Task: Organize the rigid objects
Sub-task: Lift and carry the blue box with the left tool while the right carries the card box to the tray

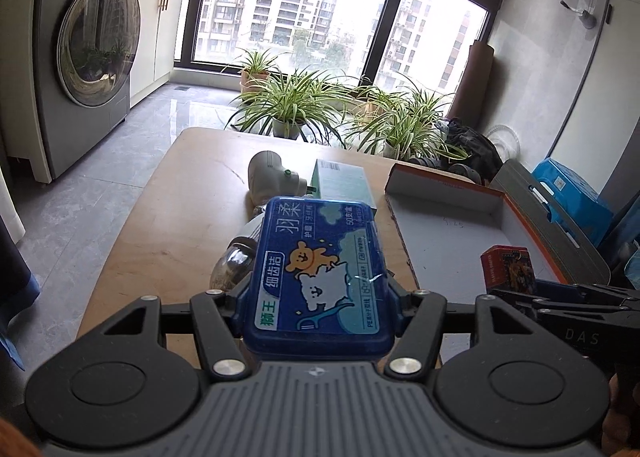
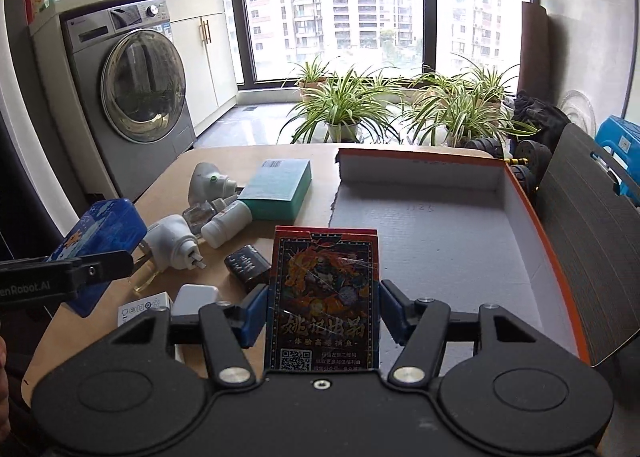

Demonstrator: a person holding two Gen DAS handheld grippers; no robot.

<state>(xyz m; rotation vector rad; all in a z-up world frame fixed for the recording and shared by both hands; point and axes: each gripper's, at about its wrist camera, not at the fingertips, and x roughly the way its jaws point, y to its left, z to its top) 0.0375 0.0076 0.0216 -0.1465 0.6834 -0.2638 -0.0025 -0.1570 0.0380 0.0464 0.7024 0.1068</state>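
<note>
Clamped between the right gripper's (image 2: 322,313) fingers, the card box (image 2: 323,297) hangs over the empty orange-edged tray (image 2: 560,241); the left gripper (image 1: 316,297) grips a blue floss case (image 1: 320,269) above the table (image 1: 168,225), where plugs, bottles and a teal box (image 2: 276,189) remain unsorted

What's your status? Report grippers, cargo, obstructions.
Left gripper shut on blue floss box. Right gripper shut on card deck box, above open tray. Tray floor unobstructed.
</note>
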